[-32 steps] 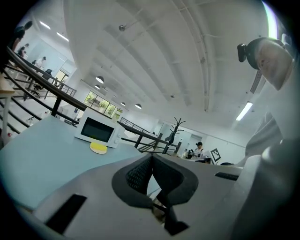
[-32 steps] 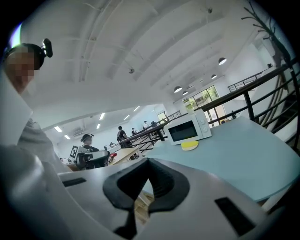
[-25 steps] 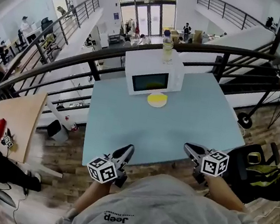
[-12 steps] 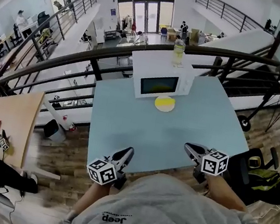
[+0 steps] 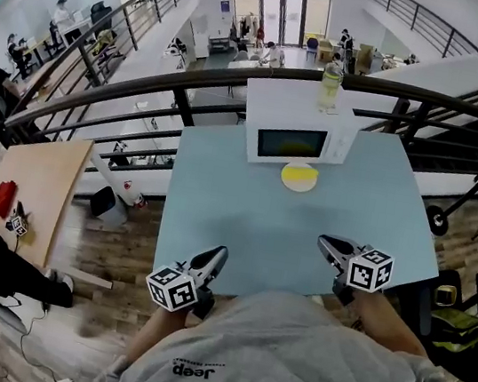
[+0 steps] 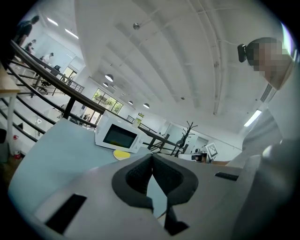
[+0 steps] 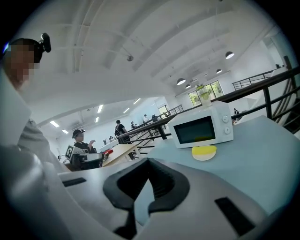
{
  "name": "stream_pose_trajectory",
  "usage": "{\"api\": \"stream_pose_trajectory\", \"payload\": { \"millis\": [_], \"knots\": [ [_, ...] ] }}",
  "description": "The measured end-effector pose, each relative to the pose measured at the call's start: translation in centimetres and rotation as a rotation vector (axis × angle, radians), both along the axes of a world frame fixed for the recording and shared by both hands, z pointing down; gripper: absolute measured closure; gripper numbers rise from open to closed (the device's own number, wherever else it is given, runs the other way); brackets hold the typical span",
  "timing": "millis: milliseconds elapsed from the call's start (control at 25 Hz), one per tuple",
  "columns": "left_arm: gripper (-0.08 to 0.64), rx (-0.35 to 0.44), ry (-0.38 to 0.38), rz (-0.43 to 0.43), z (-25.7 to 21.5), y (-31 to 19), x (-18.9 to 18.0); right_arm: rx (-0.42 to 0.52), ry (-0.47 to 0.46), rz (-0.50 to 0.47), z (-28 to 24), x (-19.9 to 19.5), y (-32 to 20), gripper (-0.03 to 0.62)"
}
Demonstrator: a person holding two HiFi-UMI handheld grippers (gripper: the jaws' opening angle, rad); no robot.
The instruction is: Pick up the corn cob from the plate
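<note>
A yellow corn cob [image 5: 299,176] lies on a small white plate [image 5: 299,187] on the light-blue table [image 5: 243,222], just in front of a white microwave [image 5: 297,136]. My left gripper [image 5: 220,253] hovers at the table's near edge, left of centre, shut and empty. My right gripper [image 5: 324,241] hangs over the near right part of the table, also shut with nothing in it. Both are well short of the plate. In the left gripper view the plate [image 6: 122,153] shows past the closed jaws [image 6: 151,158]. The right gripper view shows the corn cob [image 7: 204,150] beyond its closed jaws [image 7: 148,161].
A bottle [image 5: 330,88] stands on top of the microwave. A black railing [image 5: 147,90] runs behind the table, with an open drop beyond it. A wooden table [image 5: 37,190] stands to the left, and a dark chair [image 5: 458,310] at the right.
The table, microwave and plate have slid rightward and nearer in the head view as the person steps closer. Both grippers came along toward the table and stay shut.
</note>
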State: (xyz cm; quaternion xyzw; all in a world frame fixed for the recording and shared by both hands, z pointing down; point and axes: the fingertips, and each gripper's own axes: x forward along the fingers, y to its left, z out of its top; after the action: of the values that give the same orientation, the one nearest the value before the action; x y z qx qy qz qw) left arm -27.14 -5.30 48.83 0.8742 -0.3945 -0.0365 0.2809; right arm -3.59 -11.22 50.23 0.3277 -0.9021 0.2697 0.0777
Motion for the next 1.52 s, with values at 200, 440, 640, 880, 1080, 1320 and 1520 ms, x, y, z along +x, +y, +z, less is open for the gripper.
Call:
{"api": "stream_pose_trajectory", "payload": {
  "millis": [200,440,640,880,1080,1320,1520],
  "knots": [
    [0.541,-0.018,-0.041,-0.064,0.5,-3.3,4.5,-0.006,-0.044,-0.055,0.8,4.6,-4.6,0.575],
    [0.541,-0.017,-0.04,-0.134,-0.2,-10.9,12.3,-0.023,-0.071,-0.104,2.0,11.9,-12.2,0.575],
    [0.541,-0.062,-0.1,-0.153,-0.1,-15.8,17.6,-0.035,-0.093,-0.123,3.4,17.2,-17.2,0.575],
    [0.541,-0.116,-0.238,-0.126,2.1,-19.6,18.8,-0.039,-0.091,-0.119,6.5,18.5,-21.3,0.575],
    [0.54,-0.084,-0.4,0.003,4.4,-23.7,16.1,-0.029,-0.055,-0.091,9.2,14.9,-23.4,0.575],
    [0.54,-0.043,-0.489,0.198,6.6,-28.4,14.0,-0.032,0.032,-0.052,9.6,10.1,-23.7,0.575],
    [0.537,-0.001,-0.599,0.301,9.0,-31.8,15.4,-0.051,0.103,-0.083,11.0,9.3,-24.6,0.575]
  ]
}}
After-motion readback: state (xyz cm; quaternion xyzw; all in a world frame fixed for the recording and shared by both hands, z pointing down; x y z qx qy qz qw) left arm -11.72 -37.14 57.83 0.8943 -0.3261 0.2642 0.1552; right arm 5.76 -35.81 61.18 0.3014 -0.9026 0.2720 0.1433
